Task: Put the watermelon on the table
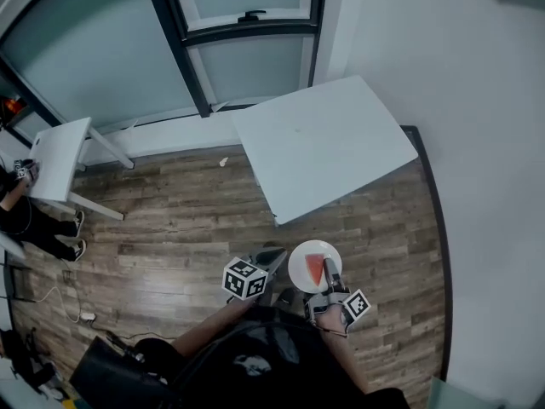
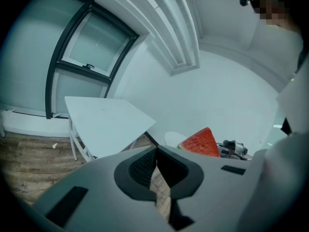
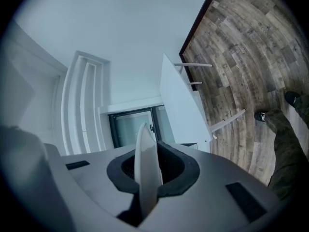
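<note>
Our right gripper [image 3: 147, 163] has its jaws clamped on the rim of a white plate [image 1: 299, 268], which we hold over the wooden floor [image 1: 170, 220], and on that plate lies the red watermelon [image 1: 316, 268] wedge. Our left gripper [image 2: 157, 170] sits just beside the plate, its jaws closed together and gripping nothing. The white surface [image 1: 324, 143] stands ahead of us below the window [image 1: 247, 24], well apart from the plate and the watermelon.
</note>
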Available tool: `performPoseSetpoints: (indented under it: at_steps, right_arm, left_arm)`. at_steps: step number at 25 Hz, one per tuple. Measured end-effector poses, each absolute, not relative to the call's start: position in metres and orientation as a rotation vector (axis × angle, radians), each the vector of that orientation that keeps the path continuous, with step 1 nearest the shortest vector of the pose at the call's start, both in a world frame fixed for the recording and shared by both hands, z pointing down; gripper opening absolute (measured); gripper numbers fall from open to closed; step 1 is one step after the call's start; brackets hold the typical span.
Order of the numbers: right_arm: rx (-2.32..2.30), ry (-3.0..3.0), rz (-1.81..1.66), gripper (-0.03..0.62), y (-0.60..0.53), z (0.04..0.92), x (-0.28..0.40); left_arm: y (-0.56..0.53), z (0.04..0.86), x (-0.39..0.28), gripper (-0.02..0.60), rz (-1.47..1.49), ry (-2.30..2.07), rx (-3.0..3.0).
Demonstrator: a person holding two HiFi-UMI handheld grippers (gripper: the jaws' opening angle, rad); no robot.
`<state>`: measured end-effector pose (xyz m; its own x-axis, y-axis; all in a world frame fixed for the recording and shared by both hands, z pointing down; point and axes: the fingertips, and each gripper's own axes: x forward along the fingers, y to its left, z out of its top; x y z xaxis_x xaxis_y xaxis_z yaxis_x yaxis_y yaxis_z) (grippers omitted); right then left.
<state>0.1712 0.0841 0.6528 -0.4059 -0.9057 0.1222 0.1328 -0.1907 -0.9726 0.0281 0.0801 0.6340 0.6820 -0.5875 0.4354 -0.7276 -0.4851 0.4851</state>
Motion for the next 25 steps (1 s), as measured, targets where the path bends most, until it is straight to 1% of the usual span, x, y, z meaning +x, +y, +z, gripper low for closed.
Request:
performPoseSetpoints:
  at_steps: [4, 11, 17, 25]
  right_arm:
    - [-0.991, 1.293, -1.698, 0.032, 0.03, 0.654, 0.165]
    - [-0.985, 1.386, -1.634, 0.032, -0.074, 0.63, 0.144]
    - [-0.983, 1.383, -1.613, 0.032, -0.137, 0.634, 0.134]
    - [-0.954, 1.436, -1.678, 0.032, -0.224, 0.653, 0.136]
  left_arm:
    - [0.023, 0.634, 0.025, 0.005, 0.259, -0.989, 2.252]
    - [-0.081, 0.63, 0.006, 0.005, 0.211, -0.95, 2.262]
    - [-0.142, 0.631, -0.005, 0.005, 0.232, -0.941, 2.29]
    - [-0.212, 0.647, 0.003, 0.006, 0.227, -1.016, 2.234]
